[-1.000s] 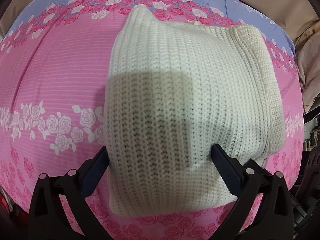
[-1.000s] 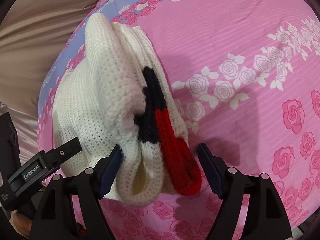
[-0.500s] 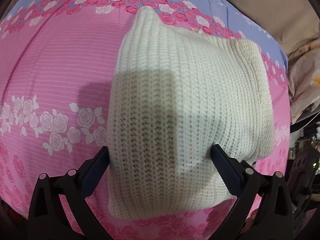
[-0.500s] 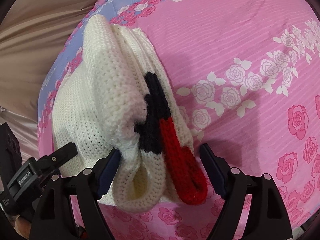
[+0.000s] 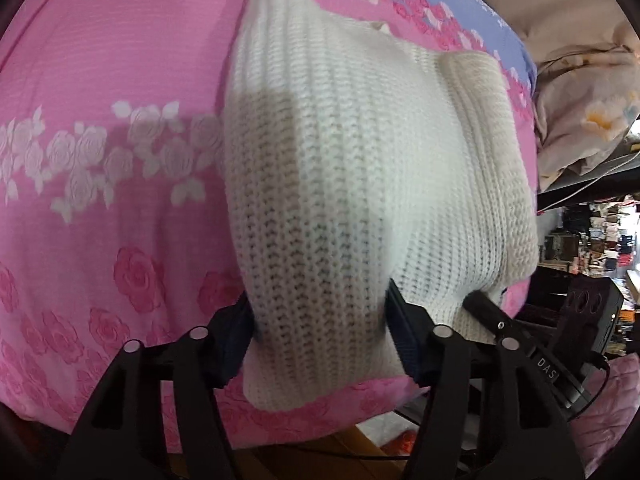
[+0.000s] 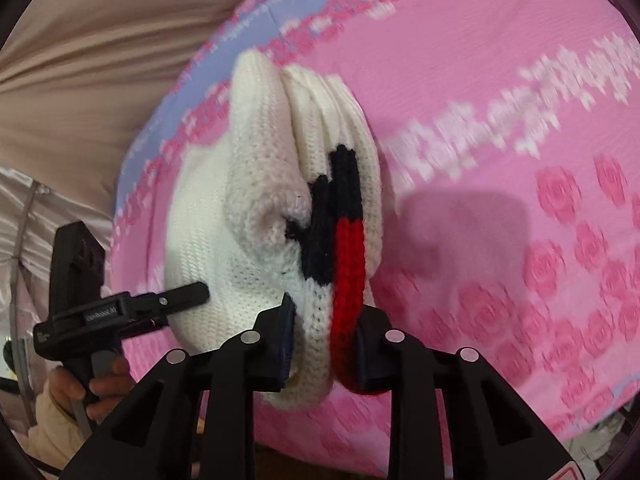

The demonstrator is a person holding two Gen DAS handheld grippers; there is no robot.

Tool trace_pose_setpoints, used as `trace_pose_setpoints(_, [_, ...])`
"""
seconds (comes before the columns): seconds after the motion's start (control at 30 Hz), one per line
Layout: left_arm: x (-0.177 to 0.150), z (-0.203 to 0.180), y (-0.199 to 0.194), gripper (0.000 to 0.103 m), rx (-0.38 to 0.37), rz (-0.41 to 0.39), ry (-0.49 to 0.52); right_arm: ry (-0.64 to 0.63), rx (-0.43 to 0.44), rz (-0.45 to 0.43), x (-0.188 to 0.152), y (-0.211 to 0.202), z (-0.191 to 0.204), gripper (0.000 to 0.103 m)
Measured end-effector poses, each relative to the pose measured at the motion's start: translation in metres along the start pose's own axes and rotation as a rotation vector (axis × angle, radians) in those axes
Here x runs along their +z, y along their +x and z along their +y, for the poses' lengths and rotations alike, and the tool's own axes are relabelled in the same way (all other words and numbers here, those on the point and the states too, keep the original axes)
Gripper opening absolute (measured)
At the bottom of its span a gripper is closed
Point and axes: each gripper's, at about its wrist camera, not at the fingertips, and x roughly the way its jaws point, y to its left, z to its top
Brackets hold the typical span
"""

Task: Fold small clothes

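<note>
Pink floral bedspread [image 5: 100,80] | folded white sweater [image 5: 360,168] | pinched between both tongs

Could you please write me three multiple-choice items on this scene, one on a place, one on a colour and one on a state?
1. Where does the white knitted garment lie?
A. On the pink flowered bedsheet
B. In a basket
C. On a wooden chair

2. Which colours show in the garment's folded edge, next to the white?
A. Green and yellow
B. Dark navy and red
C. Orange and brown

3. How does the right gripper stand?
A. Wide open, far above the garment
B. Out of view
C. Closed on the garment's folded edge

Answers:
1 A, the left wrist view shows the sheet all around the garment.
2 B, a dark band and a red band run down the edge in the right wrist view.
3 C, both pads press on the knit; the jaws have just been closing.
</note>
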Motion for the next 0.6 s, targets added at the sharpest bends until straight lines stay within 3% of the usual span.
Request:
trace_pose_setpoints(0.03, [-0.003, 0.001, 0.001, 0.07, 0.005, -0.026, -0.006, 0.022, -0.024, 0.013, -0.003, 0.005, -0.008, 0.03])
trace_pose_setpoints(0.1, [-0.006, 0.003, 0.001, 0.075, 0.002, -0.057, -0.054, 0.069, -0.033, -0.011, -0.002, 0.005, -0.016, 0.049])
trace_pose_setpoints(0.23, [0.007, 0.007, -0.002, 0.085, 0.011, -0.113, -0.1, 0.072, -0.028, -0.074, 0.015, 0.004, -0.006, 0.061])
trace_pose_setpoints(0.37, [0.019, 0.011, 0.013, 0.091, 0.01, -0.11, -0.114, 0.09, -0.015, -0.044, 0.031, 0.026, -0.008, 0.072])
trace_pose_setpoints(0.43, [0.021, 0.009, 0.019, 0.09, -0.023, -0.09, -0.136, 0.137, 0.032, -0.033, 0.033, 0.031, -0.013, 0.069])
trace_pose_setpoints(0.47, [0.022, 0.005, 0.019, 0.082, -0.033, -0.084, -0.132, 0.148, 0.085, -0.025, 0.034, 0.031, -0.013, 0.05])
trace_pose_setpoints(0.5, [0.023, 0.001, 0.017, 0.075, -0.021, -0.081, -0.117, 0.155, 0.104, -0.023, 0.032, 0.027, -0.016, 0.042])
trace_pose_setpoints(0.6, [0.024, -0.023, 0.004, 0.053, 0.023, -0.085, -0.03, 0.114, 0.157, -0.058, 0.029, 0.01, -0.002, 0.034])
